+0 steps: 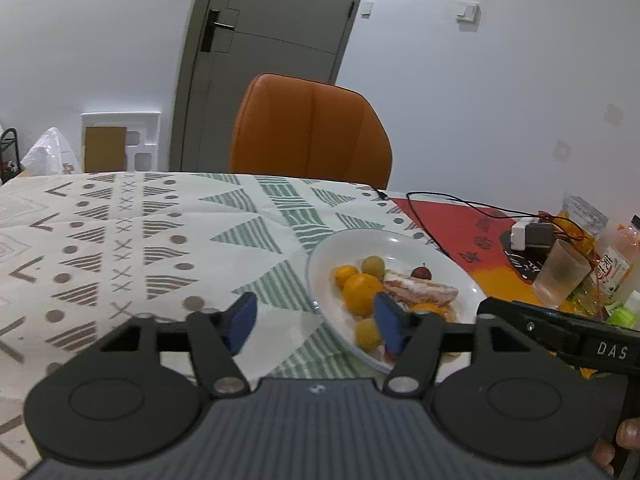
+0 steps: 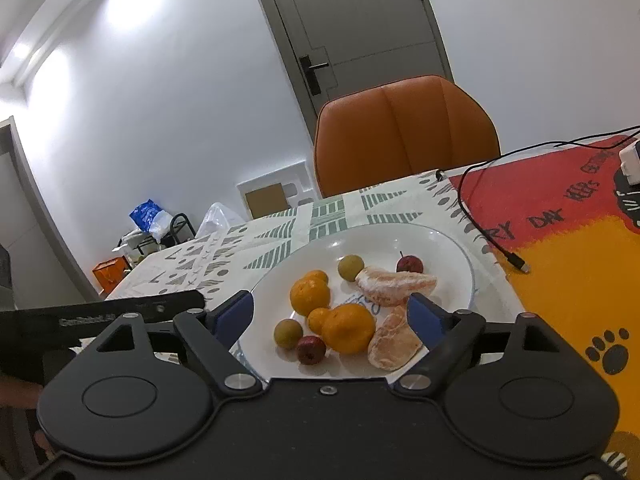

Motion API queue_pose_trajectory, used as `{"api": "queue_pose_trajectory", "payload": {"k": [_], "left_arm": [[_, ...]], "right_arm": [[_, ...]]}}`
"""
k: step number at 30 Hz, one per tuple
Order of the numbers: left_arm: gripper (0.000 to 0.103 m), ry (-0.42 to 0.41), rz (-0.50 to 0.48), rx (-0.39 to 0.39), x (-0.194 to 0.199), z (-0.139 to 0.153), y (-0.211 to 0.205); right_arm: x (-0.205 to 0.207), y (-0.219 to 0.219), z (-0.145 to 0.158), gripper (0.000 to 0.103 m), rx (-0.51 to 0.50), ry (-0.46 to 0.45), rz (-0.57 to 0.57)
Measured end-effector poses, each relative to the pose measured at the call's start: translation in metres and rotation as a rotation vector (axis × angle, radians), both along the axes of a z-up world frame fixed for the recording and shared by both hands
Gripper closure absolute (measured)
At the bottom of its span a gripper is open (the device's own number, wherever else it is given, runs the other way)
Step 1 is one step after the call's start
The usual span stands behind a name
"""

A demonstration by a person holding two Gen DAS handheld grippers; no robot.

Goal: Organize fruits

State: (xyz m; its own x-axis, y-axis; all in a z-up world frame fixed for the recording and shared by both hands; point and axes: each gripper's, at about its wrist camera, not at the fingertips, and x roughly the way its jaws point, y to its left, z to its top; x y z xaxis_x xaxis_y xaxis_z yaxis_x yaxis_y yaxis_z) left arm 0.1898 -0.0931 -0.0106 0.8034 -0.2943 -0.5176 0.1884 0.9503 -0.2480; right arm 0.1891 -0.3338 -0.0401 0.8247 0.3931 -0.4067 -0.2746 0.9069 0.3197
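A white plate (image 2: 452, 256) on the patterned tablecloth holds several fruits: oranges (image 2: 348, 328), two peeled citrus pieces (image 2: 394, 283), green-yellow fruits (image 2: 287, 333) and small red fruits (image 2: 409, 265). The plate also shows in the left wrist view (image 1: 400, 246) with the oranges (image 1: 362, 292). My right gripper (image 2: 332, 316) is open and empty, hovering over the plate's near side. My left gripper (image 1: 316, 322) is open and empty at the plate's left edge, its right pad (image 1: 388, 326) over the plate.
An orange chair (image 2: 404, 132) stands behind the table. A red and orange mat (image 2: 560, 240) with a black cable (image 2: 480, 224) lies right of the plate. A plastic cup (image 1: 560, 276), bottles and a charger (image 1: 528, 234) stand at the far right.
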Motion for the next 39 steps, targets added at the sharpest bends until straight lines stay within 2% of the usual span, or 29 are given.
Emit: {"api": "queue_pose_trajectory", "payload": {"k": [7,10,13,23,39], "left_arm": [[0.016,0.001,0.032,0.006,-0.013,0.007,0.015],[0.013,0.022,0.055,-0.007,-0.018,0.01,0.023],[0.008,0.011,0.078,0.023,-0.025,0.015,0.026],[0.006,-0.007,0.13,0.051,-0.046,0.029,0.038],[0.005,-0.005,0.213,0.082,-0.082,0.029,0.056]], "right_arm": [[-0.006,0.01,0.001,0.001,-0.011,0.001,0.005],[-0.009,0.011,0.003,0.0,0.0,0.002,-0.001],[-0.012,0.013,0.005,0.0,0.012,0.003,-0.004],[-0.026,0.017,0.012,0.0,0.02,-0.011,-0.015],[-0.05,0.031,0.019,0.0,-0.01,-0.03,0.02]]}}
